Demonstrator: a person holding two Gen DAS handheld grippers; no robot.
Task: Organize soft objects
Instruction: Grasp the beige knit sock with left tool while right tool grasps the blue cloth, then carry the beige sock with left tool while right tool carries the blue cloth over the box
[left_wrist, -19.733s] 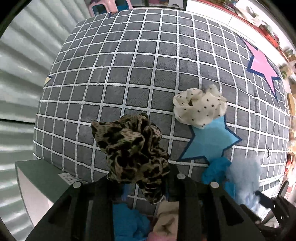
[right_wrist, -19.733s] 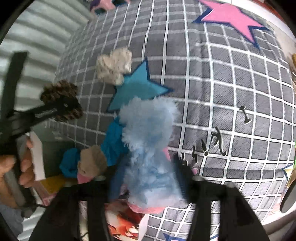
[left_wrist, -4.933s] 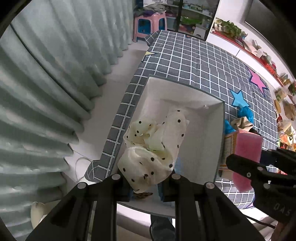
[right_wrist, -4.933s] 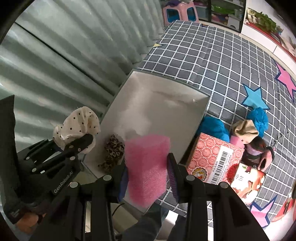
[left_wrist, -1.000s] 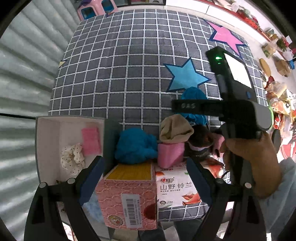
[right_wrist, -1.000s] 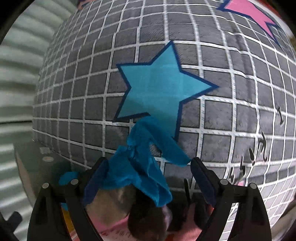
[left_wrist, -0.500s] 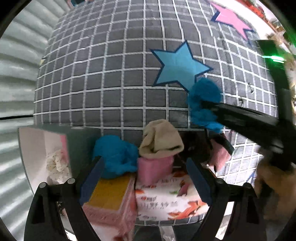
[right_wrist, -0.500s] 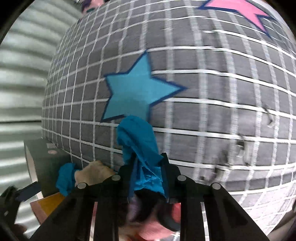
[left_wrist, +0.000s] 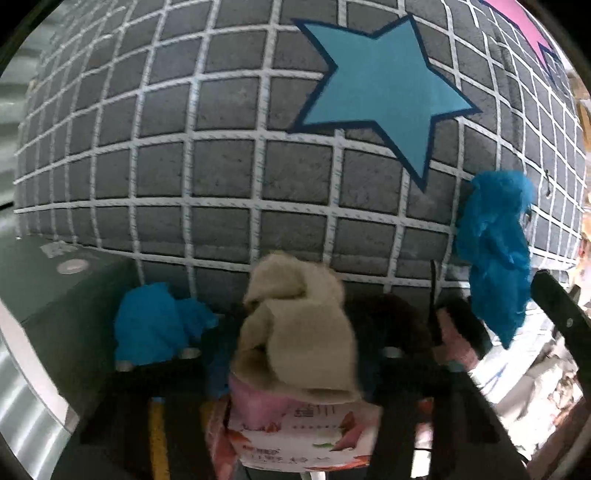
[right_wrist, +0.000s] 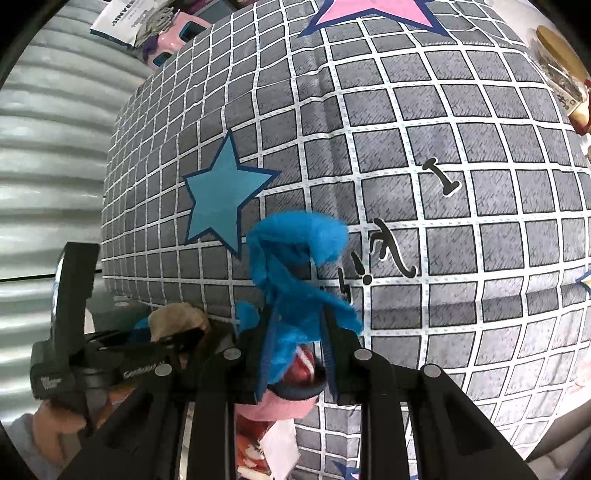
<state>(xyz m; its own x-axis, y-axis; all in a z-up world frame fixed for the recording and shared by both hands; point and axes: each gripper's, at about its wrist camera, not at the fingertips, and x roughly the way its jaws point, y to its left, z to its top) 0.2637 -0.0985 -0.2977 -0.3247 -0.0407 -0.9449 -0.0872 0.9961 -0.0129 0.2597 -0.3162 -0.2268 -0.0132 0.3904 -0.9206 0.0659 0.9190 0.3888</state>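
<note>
Overhead, both wrist views look down on a grey grid-pattern cover (right_wrist: 406, 147) printed with a blue star (left_wrist: 380, 92) and a pink star (right_wrist: 373, 11).
Pleated curtain (right_wrist: 48, 147) hangs along its edge. Right hand-held gripper (right_wrist: 295, 328) is clamped on a blue fluffy cloth (right_wrist: 295, 251), lifted above the cover. Left hand-held gripper (left_wrist: 295, 354) has just been closing; its fingers flank a beige cloth (left_wrist: 295, 332) atop a pink block (left_wrist: 258, 402), contact unclear through blur.
</note>
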